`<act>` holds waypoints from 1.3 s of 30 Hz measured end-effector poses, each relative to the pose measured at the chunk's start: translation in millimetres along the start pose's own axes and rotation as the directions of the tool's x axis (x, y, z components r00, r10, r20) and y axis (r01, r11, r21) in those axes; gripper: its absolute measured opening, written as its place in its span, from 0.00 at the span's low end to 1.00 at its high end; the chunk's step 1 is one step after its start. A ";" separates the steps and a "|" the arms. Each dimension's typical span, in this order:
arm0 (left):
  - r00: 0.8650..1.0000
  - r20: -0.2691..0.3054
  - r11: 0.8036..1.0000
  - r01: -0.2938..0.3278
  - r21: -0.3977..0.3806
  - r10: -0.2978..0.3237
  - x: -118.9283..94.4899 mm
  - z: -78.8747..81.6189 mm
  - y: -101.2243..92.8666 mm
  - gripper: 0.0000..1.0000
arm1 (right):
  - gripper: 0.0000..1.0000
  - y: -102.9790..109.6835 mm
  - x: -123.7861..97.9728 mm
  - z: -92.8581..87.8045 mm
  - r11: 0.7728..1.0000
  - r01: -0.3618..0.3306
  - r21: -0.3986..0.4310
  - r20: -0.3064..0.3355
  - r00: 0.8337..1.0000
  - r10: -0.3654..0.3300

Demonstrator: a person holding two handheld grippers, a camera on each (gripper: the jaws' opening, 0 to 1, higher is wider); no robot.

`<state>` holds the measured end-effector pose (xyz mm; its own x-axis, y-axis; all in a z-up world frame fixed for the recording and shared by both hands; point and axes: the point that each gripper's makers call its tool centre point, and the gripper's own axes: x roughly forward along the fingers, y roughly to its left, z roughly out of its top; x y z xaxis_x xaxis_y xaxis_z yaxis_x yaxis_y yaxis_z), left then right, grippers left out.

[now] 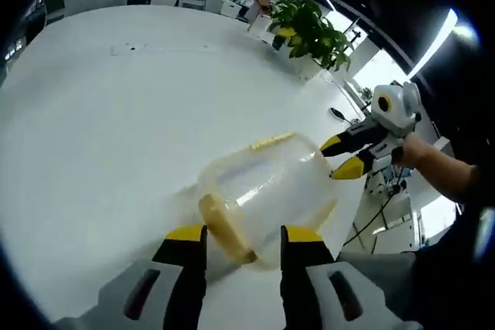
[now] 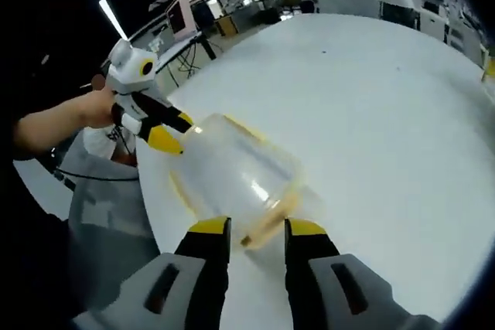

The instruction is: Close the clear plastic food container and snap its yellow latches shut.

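resting on the white table (image 1: 116, 113), near its edge, the clear plastic food container (image 1: 267, 187) lay between the two hand-held grippers. a yellow latch (image 1: 226, 229) hung on the end nearest the left hand-held gripper (image 1: 244, 239), whose yellow-tipped jaws stood spread either side of it; whether they touched it could not be told. another yellow latch (image 1: 271, 141) showed on the far side. in the left gripper view the right hand-held gripper (image 1: 346, 157), held by a hand (image 1: 414, 151), came in with its tips just beside the container's far end. in the right gripper view the right hand-held gripper (image 2: 257, 229) stood parted around the container's (image 2: 240, 175) near yellow edge, with the left hand-held gripper (image 2: 172, 130) at the opposite end. a potted plant (image 1: 309, 28) stood at the table's far edge.
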<state>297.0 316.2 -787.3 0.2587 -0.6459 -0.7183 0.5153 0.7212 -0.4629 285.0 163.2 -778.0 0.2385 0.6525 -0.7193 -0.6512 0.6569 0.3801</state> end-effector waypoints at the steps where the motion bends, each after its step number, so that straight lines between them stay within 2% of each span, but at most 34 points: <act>1: 1.000 0.007 1.000 -0.002 -0.010 0.002 -0.5 0.2 0.4 0.31 | 0.24 0.2 0.5 0.4 1.000 -0.001 0.011 0.001 1.000 0.001; 4: 1.000 0.028 0.999 -0.003 -0.043 0.004 -0.3 0.8 -0.3 0.30 | 0.24 -0.7 1.3 -0.4 0.997 -0.003 0.074 0.011 1.000 0.003; 12: 0.996 0.091 0.998 -0.018 -0.058 0.023 1.2 -0.2 -2.1 0.28 | 0.23 2.2 3.6 0.7 0.997 0.026 0.072 0.022 0.999 -0.027; 14: 0.995 0.094 0.997 -0.024 -0.068 0.030 2.5 -0.4 -2.4 0.25 | 0.22 1.2 3.5 0.2 0.998 0.019 0.065 0.019 1.000 -0.021; 15: 0.997 0.060 0.995 -0.033 -0.095 0.039 5.7 -8.1 -4.7 0.25 | 0.21 2.3 3.5 -1.3 0.999 0.010 0.050 0.013 1.000 -0.011; 16: 0.995 0.088 0.996 -0.032 -0.077 0.039 11.9 -3.7 -5.4 0.25 | 0.21 1.5 0.2 -2.0 0.997 0.016 0.080 0.028 0.999 -0.018; 17: 0.994 0.099 0.995 -0.036 -0.096 0.045 8.8 -3.1 -2.5 0.25 | 0.21 1.5 -4.0 -6.2 0.996 0.019 0.084 0.036 0.999 -0.022; 20: 0.994 0.104 0.994 -0.033 -0.109 0.044 8.9 -2.9 -1.3 0.25 | 0.20 -0.3 0.7 -2.1 0.992 0.020 0.123 0.057 0.998 -0.027; 21: 0.993 0.104 0.993 -0.037 -0.112 0.048 9.0 -2.3 -1.6 0.25 | 0.19 -0.9 2.3 -2.3 0.989 0.013 0.144 0.056 0.998 -0.021; 22: 0.993 0.104 0.992 -0.046 -0.118 0.059 9.1 -1.3 -1.3 0.25 | 0.18 2.0 5.1 -5.5 0.977 -0.005 0.212 0.043 0.999 -0.004; 24: 0.992 0.104 0.991 -0.053 -0.126 0.067 8.2 -0.3 -1.3 0.25 | 0.19 -1.1 8.0 -4.2 0.969 -0.043 0.244 0.043 0.999 0.034; 28: 0.993 0.099 0.990 -0.051 -0.131 0.064 6.5 0.0 -1.3 0.26 | 0.20 0.4 8.3 -2.3 0.977 -0.034 0.208 0.033 0.999 0.028; 36: 0.990 0.114 0.991 -0.067 -0.117 0.081 4.8 1.0 -1.7 0.27 | 0.21 0.8 8.5 -1.3 0.974 -0.021 0.224 0.073 0.997 0.005; 39: 0.989 0.121 0.990 -0.068 -0.121 0.083 3.8 1.0 -1.9 0.28 | 0.22 0.5 9.7 0.8 0.973 -0.023 0.228 0.068 0.998 0.008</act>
<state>297.9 312.1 -788.6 0.3974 -0.6094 -0.6861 0.3939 0.7885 -0.4723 287.6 170.2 -784.3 0.2819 0.6817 -0.6752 -0.4750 0.7106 0.5191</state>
